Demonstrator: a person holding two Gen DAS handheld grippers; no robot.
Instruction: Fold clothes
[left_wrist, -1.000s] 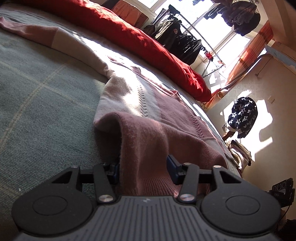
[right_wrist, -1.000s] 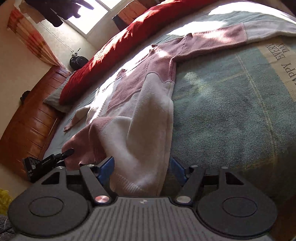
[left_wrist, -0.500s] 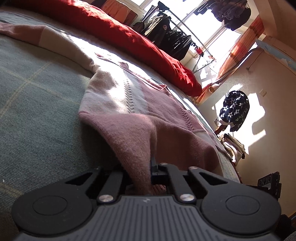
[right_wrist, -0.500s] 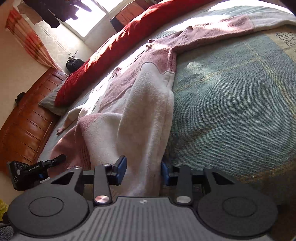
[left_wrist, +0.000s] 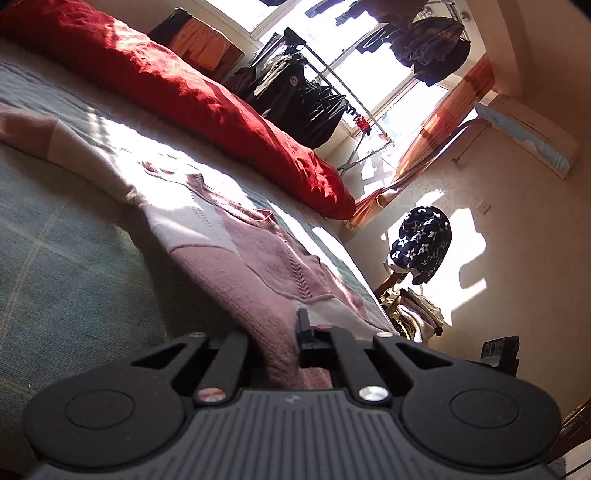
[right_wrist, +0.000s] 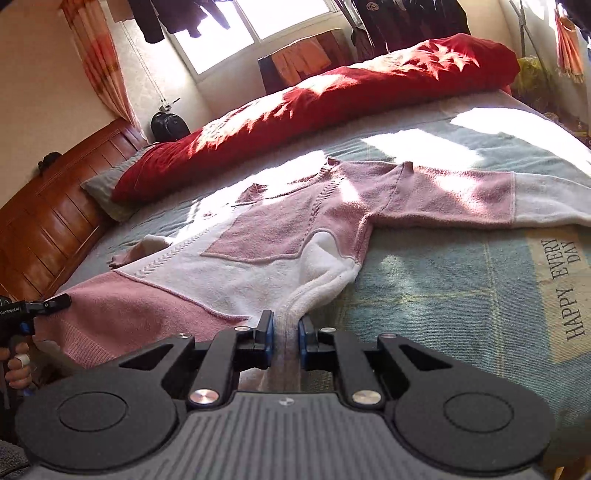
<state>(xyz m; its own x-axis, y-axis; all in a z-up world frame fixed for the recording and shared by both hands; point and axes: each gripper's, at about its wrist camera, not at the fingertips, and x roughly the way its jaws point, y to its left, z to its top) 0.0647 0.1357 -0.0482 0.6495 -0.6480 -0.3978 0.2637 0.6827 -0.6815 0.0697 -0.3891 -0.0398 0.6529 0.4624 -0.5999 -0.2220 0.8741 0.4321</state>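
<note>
On the bed (right_wrist: 443, 295), the left gripper (left_wrist: 275, 343) and right gripper (right_wrist: 284, 332) each pinch the pink-and-white sweater's (right_wrist: 280, 236) hem between closed fingers.

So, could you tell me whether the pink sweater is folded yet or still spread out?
Spread out: the sweater lies flat on the bed, one sleeve extended sideways.

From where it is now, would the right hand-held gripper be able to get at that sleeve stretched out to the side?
Probably not yet. The right hand-held gripper is shut on the sweater's hem, so it would have to let go first. Otherwise the sleeve lies flat on the blanket with nothing over it.
</note>
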